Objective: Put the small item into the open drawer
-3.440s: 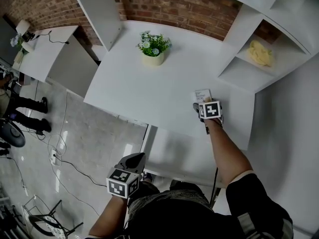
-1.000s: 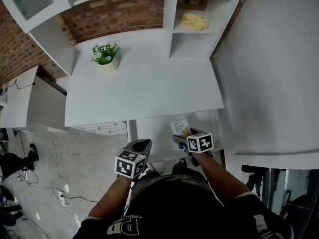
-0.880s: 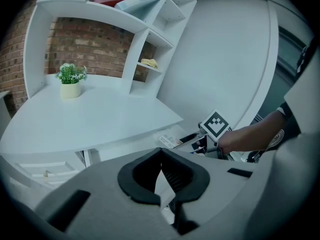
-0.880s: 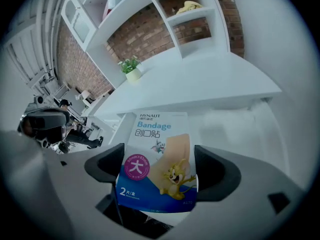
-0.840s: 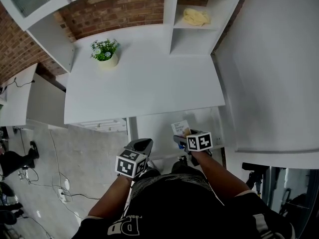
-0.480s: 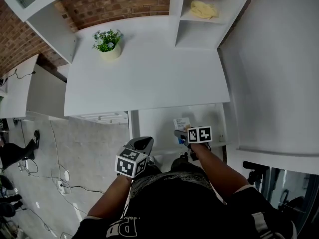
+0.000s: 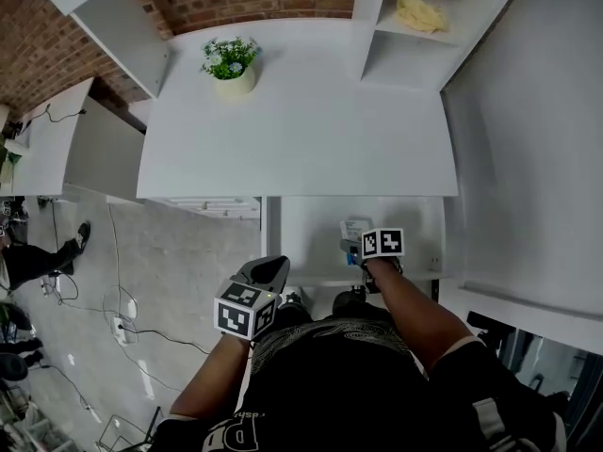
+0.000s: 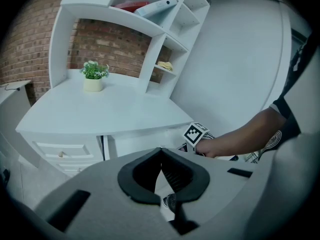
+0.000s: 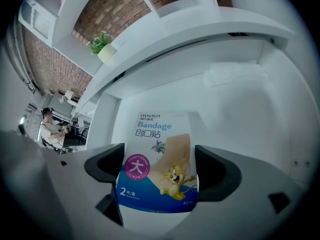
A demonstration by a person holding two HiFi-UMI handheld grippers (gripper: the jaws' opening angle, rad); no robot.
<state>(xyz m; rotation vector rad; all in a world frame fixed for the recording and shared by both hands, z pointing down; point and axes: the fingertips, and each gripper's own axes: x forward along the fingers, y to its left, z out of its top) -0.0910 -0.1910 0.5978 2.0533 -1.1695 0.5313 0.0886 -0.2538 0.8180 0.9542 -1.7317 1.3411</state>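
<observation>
My right gripper (image 7: 356,244) is shut on a small bandage box (image 7: 355,228), white and blue with a cartoon print. It holds the box over the open white drawer (image 7: 316,238) under the desk. In the right gripper view the box (image 9: 159,159) stands upright between the dark fingers (image 9: 106,167), with the drawer's pale floor (image 9: 240,109) behind it. My left gripper (image 7: 268,270) hangs lower left of the drawer, shut with nothing in it. In the left gripper view its jaws (image 8: 161,156) meet at the tips, and the right gripper's marker cube (image 8: 195,133) shows beyond.
A white desk top (image 7: 301,130) lies above the drawer, with a potted plant (image 7: 231,62) at its back left. A yellow cloth (image 7: 420,12) lies on a shelf at the back right. A drawer unit (image 7: 219,207) stands left of the drawer; cables (image 7: 127,309) lie on the floor.
The right gripper has carried the bandage box from the desk top down to the open drawer and eased a little further over it. The left gripper has stayed put.
</observation>
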